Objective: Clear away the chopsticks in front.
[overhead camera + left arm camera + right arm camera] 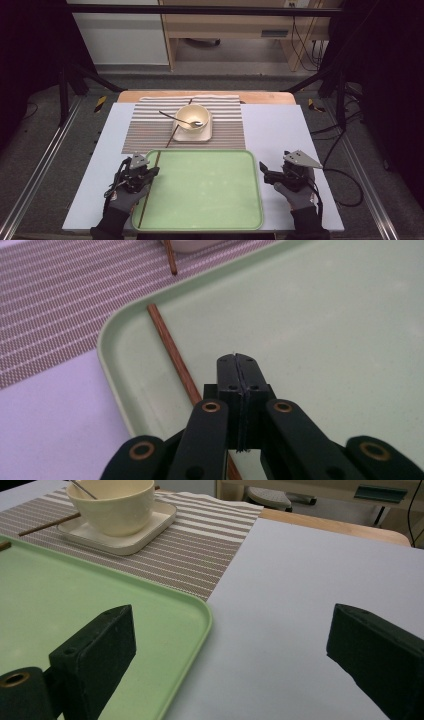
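The place reads as a lab or recording studio set up to mimic a dining spot. The table (280,150) is a plain pale board ringed by a black metal frame (200,10), with dark curtains on both sides and metal rails (35,170) along the grey carpeted floor. Cables (345,175) trail across that floor. Behind stand a light wooden desk (225,25) and a white cabinet (120,35). On the table, a striped placemat (145,125), a cream bowl (192,119) and a green tray (200,220) make a staged meal setting.
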A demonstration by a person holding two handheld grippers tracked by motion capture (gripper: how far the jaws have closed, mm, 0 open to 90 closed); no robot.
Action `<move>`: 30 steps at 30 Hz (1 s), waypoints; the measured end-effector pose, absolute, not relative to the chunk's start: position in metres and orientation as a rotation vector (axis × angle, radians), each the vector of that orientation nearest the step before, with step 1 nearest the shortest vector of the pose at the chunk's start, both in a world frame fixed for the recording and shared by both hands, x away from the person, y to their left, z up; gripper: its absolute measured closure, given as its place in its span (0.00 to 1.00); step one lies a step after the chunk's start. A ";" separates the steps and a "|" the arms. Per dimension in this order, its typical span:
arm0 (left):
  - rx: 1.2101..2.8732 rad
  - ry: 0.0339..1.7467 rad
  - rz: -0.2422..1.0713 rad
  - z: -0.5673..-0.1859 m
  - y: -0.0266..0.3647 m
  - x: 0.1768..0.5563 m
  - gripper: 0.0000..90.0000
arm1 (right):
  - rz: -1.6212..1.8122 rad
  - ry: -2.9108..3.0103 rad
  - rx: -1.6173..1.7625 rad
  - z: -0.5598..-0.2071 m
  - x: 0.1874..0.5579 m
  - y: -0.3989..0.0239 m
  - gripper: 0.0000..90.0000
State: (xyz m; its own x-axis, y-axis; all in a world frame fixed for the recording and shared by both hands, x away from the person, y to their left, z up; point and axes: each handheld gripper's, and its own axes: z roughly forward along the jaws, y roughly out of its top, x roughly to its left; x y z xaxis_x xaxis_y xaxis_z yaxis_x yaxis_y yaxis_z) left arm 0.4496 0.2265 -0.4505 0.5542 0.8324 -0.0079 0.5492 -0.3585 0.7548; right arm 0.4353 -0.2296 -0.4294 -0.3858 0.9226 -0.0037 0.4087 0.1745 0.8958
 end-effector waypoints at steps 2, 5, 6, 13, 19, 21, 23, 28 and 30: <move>2.029 1.103 0.502 -0.446 0.228 0.449 0.99 | 1.164 1.885 1.250 -0.429 0.435 -0.230 0.06; 1.986 1.094 0.495 -0.442 0.229 0.451 0.97 | 1.164 1.879 1.252 -0.429 0.435 -0.231 0.06; 1.988 1.089 0.501 -0.441 0.229 0.451 0.96 | 1.164 1.877 1.252 -0.429 0.435 -0.231 0.06; 1.936 1.081 0.536 -0.431 0.228 0.456 0.77 | 1.161 1.877 1.250 -0.428 0.435 -0.231 0.06; 1.920 1.067 0.555 -0.421 0.228 0.461 0.59 | 1.160 1.874 1.251 -0.429 0.435 -0.231 0.06; 1.913 1.067 0.568 -0.418 0.228 0.462 0.54 | 1.160 1.876 1.251 -0.428 0.435 -0.230 0.06; 1.924 1.072 0.577 -0.415 0.230 0.465 0.49 | 1.160 1.874 1.248 -0.428 0.435 -0.231 0.06; 1.912 1.087 0.596 -0.410 0.232 0.472 0.44 | 1.155 1.875 1.254 -0.429 0.436 -0.230 0.06; 1.914 1.090 0.605 -0.408 0.231 0.477 0.41 | 1.153 1.874 1.254 -0.429 0.436 -0.230 0.06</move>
